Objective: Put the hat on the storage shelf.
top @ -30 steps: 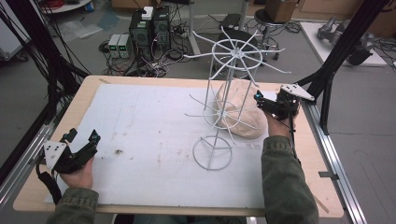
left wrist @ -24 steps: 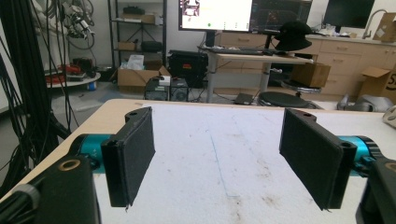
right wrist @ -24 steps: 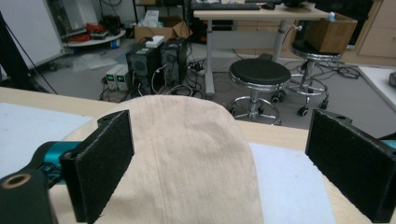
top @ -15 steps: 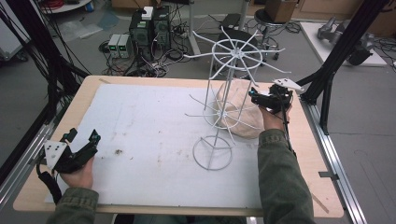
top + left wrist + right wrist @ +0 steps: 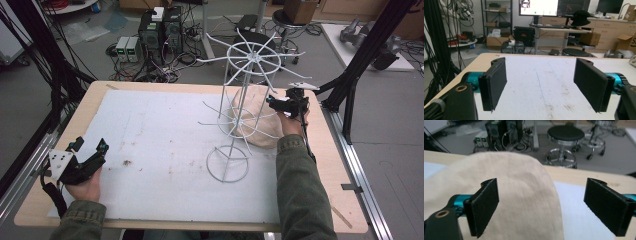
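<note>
A beige cloth mound point(image 5: 257, 125), cap-like in shape, lies on the white mat at the right, partly behind a tall white wire stand point(image 5: 243, 95) with spoke arms and a ring base. My right gripper point(image 5: 273, 102) hovers at the cloth's right side, jaws open and pointing at it. In the right gripper view the cloth point(image 5: 511, 182) spreads below and between the open pads point(image 5: 485, 206) of that gripper point(image 5: 544, 202), with no contact that I can see. Low over the mat's near-left corner, my left gripper point(image 5: 90, 146) is open and holds nothing point(image 5: 541, 85).
The white mat point(image 5: 150, 135) covers most of the wooden table point(image 5: 340, 165). The stand's ring base point(image 5: 227, 164) sits near the mat's middle right. Black frame posts point(image 5: 365, 55) rise at both sides. Computers and a stool point(image 5: 565, 135) stand on the floor beyond the far edge.
My right gripper has moved left and slightly forward, from the table's right side up to the beige cloth. The left gripper has stayed put.
</note>
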Demonstrator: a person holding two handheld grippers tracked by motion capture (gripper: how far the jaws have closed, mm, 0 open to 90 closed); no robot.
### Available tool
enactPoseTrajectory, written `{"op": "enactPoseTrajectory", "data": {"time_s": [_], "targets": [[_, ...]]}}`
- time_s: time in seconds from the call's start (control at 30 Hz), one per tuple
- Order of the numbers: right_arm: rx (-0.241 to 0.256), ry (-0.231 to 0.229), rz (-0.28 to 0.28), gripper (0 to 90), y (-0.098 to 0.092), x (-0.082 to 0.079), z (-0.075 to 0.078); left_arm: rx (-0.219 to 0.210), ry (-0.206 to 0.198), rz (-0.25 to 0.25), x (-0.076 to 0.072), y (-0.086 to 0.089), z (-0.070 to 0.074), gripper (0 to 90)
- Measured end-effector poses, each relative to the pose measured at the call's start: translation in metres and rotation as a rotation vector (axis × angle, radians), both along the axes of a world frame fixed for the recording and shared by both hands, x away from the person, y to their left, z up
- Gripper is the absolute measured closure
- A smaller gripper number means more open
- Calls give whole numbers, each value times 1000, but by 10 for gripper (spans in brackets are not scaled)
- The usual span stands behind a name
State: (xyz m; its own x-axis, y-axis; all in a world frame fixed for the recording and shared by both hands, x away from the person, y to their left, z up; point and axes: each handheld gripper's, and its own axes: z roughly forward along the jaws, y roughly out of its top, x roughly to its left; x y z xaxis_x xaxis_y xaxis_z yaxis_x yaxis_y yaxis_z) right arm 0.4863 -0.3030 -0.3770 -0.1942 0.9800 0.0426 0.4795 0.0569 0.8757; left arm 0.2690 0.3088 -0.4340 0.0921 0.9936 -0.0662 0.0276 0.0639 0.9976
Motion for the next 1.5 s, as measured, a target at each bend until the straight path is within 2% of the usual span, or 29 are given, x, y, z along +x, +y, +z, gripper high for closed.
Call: {"op": "enactPoseTrajectory", "data": {"time_s": [0.23, 0.27, 0.33, 0.37, 0.4, 0.5, 0.57, 0.7, 0.77, 1.03, 1.23, 1.4, 1.43, 1.5], "targets": [[-32, 34, 22, 113, 8, 12, -6, -1, 0, -2, 1, 0, 0, 265], [-32, 57, 20, 113, 9, 14, -10, -1, 0, -3, 1, 0, 0, 265], [-39, 67, 19, 113, 9, 15, -13, -2, 0, -3, 1, 0, 0, 265], [-42, 94, 20, 110, 8, 16, -17, -2, -1, -3, 1, 0, 0, 265], [-42, 94, 20, 110, 8, 16, -17, -2, -1, -3, 1, 0, 0, 265], [-25, 143, 10, 110, 5, 19, -23, -3, -1, -4, 1, 0, 0, 265], [-25, 149, 12, 110, 4, 19, -24, -5, -1, -5, 1, 0, 0, 265], [-4, 192, 11, 110, 1, 22, -30, -6, -1, -5, 1, 0, 0, 265], [-10, 209, 15, 110, -1, 23, -33, -6, -1, -5, 1, 0, 0, 265], [-7, 237, -1, 110, -2, 27, -42, -8, -1, -6, 1, 0, 0, 266], [3, 281, -10, 113, -4, 30, -49, -8, -1, -4, 1, 0, 0, 266], [-5, 301, 12, 175, -5, 31, -50, -8, -1, -5, 1, 0, -1, 265], [9, 322, 16, 227, -6, 31, -52, -8, -2, -5, 1, 0, 0, 265], [20, 337, 22, 250, -6, 32, -53, -9, -1, -5, 1, 0, -1, 266]]}}
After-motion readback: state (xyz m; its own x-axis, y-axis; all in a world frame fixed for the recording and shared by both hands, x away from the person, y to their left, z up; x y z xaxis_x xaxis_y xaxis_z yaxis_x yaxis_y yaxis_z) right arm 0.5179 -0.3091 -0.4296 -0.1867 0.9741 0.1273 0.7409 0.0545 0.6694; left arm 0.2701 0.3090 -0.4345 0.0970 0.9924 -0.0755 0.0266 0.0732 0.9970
